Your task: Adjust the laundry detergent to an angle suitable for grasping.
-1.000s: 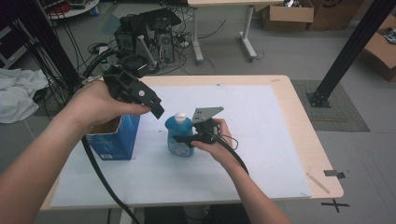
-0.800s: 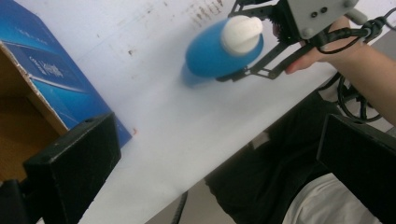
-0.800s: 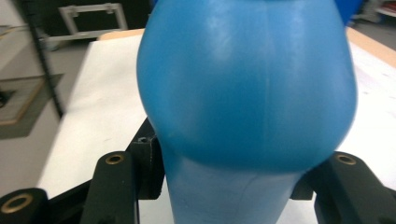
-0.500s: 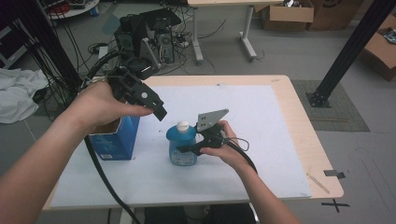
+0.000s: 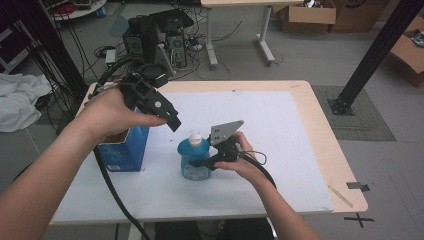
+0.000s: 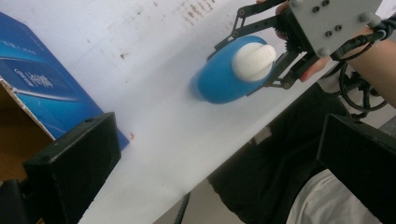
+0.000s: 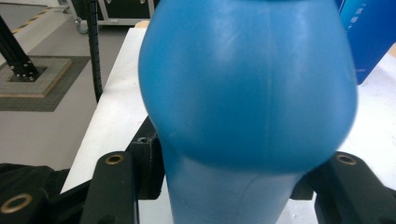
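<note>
Blue bottle [image 5: 194, 161]: upright on worktop [image 5: 300, 150], clamped in right tool [image 5: 204, 161]. White cap [image 5: 195, 138] on, just below left tool [image 5: 175, 122], wide, empty. Uncapping pending.

We see blue bottle [image 5: 194, 160] standing mid-table, right tongs [image 5: 202, 162] clamped round its body, blocking approach from that side. Left tongs [image 5: 172, 121] hang spread above and just left of white cap [image 5: 195, 136], gap of air between. Blue box [image 5: 122, 150] stands near bottle's left, narrowing that lane. White table [image 5: 280, 130] behind and right of bottle lies bare.
</note>
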`<state>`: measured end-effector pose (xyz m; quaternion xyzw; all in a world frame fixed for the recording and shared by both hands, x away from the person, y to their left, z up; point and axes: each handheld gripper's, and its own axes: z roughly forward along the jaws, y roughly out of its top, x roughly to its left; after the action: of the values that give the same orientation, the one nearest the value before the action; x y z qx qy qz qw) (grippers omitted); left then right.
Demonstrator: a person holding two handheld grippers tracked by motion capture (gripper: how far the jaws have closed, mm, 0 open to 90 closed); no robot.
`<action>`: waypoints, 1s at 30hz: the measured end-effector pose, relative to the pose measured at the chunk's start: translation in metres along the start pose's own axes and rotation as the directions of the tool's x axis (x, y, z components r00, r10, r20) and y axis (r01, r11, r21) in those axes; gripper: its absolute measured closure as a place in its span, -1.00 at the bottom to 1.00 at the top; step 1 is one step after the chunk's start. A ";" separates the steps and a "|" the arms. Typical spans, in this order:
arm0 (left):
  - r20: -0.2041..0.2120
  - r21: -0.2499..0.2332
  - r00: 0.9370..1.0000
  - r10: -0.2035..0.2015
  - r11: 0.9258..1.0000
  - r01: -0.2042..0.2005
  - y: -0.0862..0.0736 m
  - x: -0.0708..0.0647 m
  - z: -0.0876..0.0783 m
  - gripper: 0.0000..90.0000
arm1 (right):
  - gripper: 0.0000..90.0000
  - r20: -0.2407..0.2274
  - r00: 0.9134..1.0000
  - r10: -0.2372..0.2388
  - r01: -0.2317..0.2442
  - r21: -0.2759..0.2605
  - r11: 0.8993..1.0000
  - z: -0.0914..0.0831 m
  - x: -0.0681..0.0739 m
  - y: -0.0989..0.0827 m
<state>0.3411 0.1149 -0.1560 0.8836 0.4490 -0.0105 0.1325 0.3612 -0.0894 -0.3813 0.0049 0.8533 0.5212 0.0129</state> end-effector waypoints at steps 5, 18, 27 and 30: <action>0.002 -0.002 1.000 0.001 1.000 -0.001 0.000 0.000 0.001 -1.00 | -0.04 -0.009 1.000 0.005 -0.005 0.000 1.000 -0.001 -0.001 -0.001; 0.003 -0.002 1.000 0.002 1.000 -0.002 0.001 -0.002 -0.001 -1.00 | -0.60 0.032 0.999 0.028 -0.029 0.027 0.999 -0.019 0.002 0.000; 0.005 -0.006 1.000 0.010 1.000 -0.010 0.003 -0.004 -0.001 -1.00 | -0.63 0.140 0.987 0.077 -0.087 0.067 0.994 -0.078 -0.003 -0.003; 0.006 -0.006 1.000 0.009 1.000 -0.009 0.004 -0.005 -0.001 -1.00 | -0.59 0.212 0.968 0.134 -0.151 0.068 0.986 -0.102 -0.012 -0.003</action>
<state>0.3407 0.1088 -0.1534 0.8851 0.4448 -0.0111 0.1365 0.3705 -0.1816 -0.3375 0.1207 0.8658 0.4815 0.0638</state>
